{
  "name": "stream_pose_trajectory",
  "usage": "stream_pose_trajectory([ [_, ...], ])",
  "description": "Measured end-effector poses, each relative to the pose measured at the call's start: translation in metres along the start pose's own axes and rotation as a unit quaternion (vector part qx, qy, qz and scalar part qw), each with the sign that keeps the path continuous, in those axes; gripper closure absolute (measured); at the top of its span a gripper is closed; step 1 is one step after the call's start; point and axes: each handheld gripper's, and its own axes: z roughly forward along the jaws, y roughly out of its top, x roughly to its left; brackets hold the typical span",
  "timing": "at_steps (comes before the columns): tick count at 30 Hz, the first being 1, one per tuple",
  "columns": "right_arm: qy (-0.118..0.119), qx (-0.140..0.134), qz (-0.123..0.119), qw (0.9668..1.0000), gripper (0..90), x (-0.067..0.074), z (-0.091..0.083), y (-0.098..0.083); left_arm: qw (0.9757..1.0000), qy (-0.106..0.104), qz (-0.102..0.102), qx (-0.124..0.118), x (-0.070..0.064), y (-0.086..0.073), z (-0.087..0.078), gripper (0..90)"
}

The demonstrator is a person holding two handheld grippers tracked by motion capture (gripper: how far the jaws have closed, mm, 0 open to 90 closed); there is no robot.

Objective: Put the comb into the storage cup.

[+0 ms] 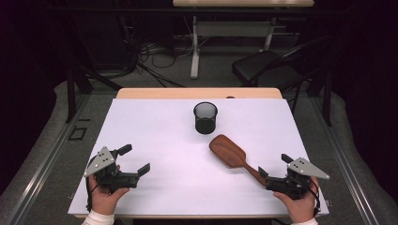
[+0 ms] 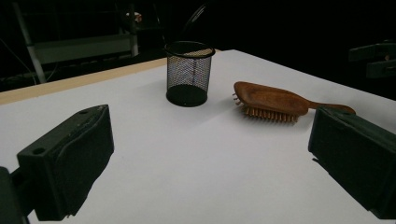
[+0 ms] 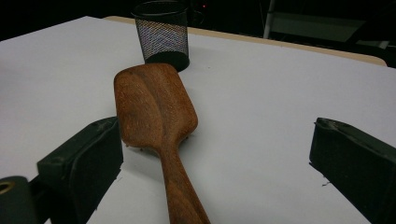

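A: Where is the wooden hairbrush (image 1: 228, 151)?

B: It lies bristles down on the white bench (image 1: 159, 140), right of the middle. Its paddle head points toward the black mesh cup (image 1: 205, 117), and its handle runs back toward the right gripper (image 1: 272, 169).

A: Is the right gripper grasping it?

B: No. Its jaws stand wide and released. In the right gripper view the hairbrush (image 3: 156, 112) has its handle running between the two jaws, nearer the left one, and the pads are clear of the wood on both sides.

A: And the left gripper (image 1: 134, 159)?

B: Also released, jaws spread wide, with nothing between them but bare bench. It sits at the near left of the bench, well apart from the hairbrush. From the left gripper view, the mesh cup (image 2: 188, 73) stands upright ahead, and the hairbrush (image 2: 275, 102) lies to its right with the bristles showing under the head.

A: How close is the cup to the brush?

B: Near, but not touching. The cup stands just beyond the brush's head, toward the far edge of the bench.
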Motion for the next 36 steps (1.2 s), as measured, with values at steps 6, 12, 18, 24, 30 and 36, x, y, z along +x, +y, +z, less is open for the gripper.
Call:
stream_pose_trajectory([
  [6,0.002,0.005,-0.005,1.0,1.4,0.001,0.0,-0.001,1.0,0.002,-0.002,0.0,0.0,0.0,0.002,0.4],
  [12,0.006,0.013,-0.004,0.9999,0.1,0.001,0.004,0.0,0.9999,0.005,-0.002,0.013,-0.001,-0.003,0.003,0.4],
  [18,0.01,0.031,-0.013,0.9994,0.0,0.002,0.005,0.007,0.9999,0.002,-0.002,0.015,-0.003,-0.003,0.002,0.4],
  [24,0.014,0.055,-0.012,0.9983,0.0,0.003,0.006,0.011,0.9998,0.009,-0.005,0.019,-0.003,-0.004,0.0,0.4],
  [30,0.02,0.076,-0.018,0.9967,0.0,0.001,0.006,0.016,0.9997,0.007,-0.011,0.018,-0.003,-0.004,-0.001,0.4],
  [36,0.027,0.104,-0.016,0.9941,0.0,-0.001,0.008,0.024,0.9997,0.006,-0.012,0.021,-0.003,-0.005,0.0,0.4],
])
